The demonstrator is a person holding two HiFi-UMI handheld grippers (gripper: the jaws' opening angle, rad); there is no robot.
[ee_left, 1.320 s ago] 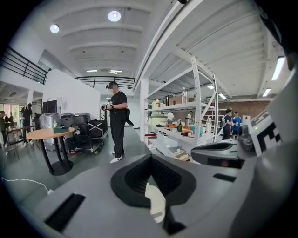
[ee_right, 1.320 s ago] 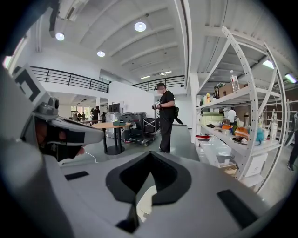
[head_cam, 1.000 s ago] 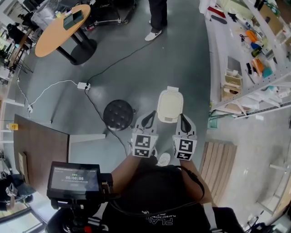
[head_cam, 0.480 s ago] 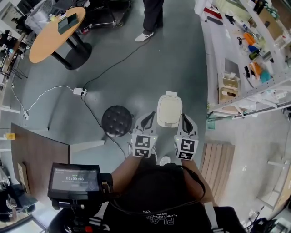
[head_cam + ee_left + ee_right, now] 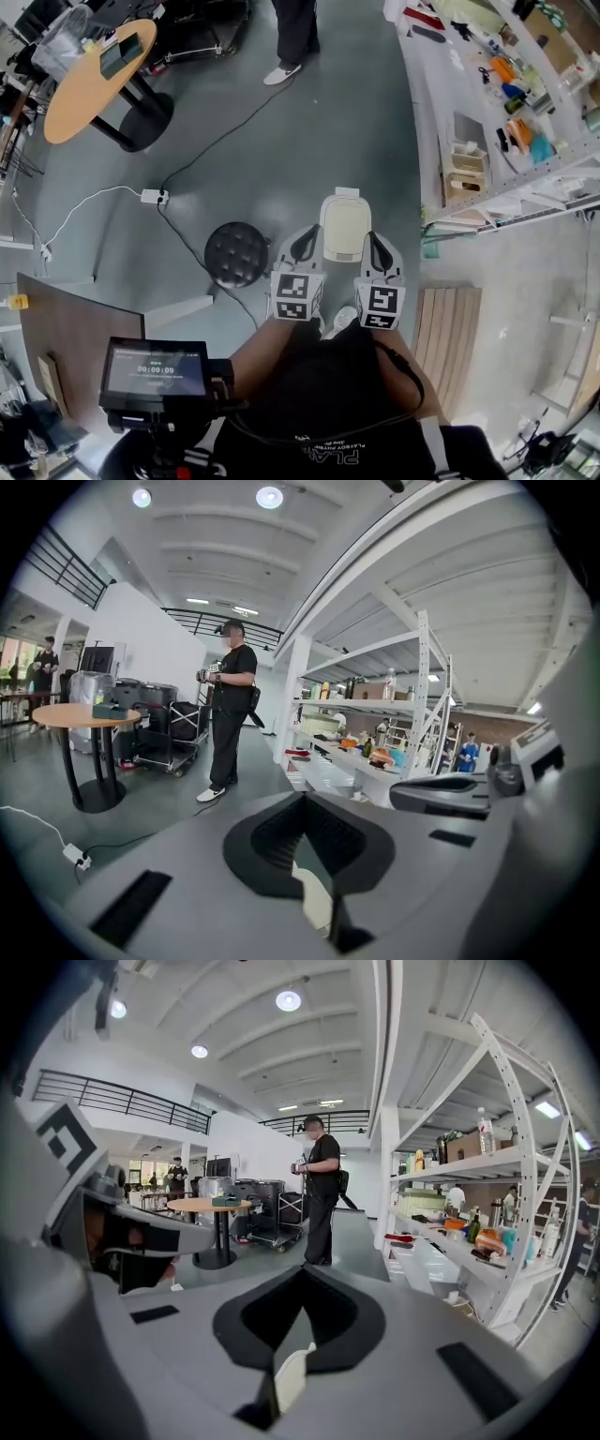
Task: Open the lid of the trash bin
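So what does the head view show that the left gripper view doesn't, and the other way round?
Only the head view shows the trash bin whole, lid shut, on the floor just ahead of the left gripper and the right gripper, plus a black stool beside it. Only the left gripper view shows the ceiling lights and the balcony railing. Both show the round wooden table, a standing person, the white power strip on the floor and the cluttered shelves.

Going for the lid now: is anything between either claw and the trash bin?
Nothing visible. The trash bin stands on the floor just ahead, between the left claw and right claw; the black stool sits off left.
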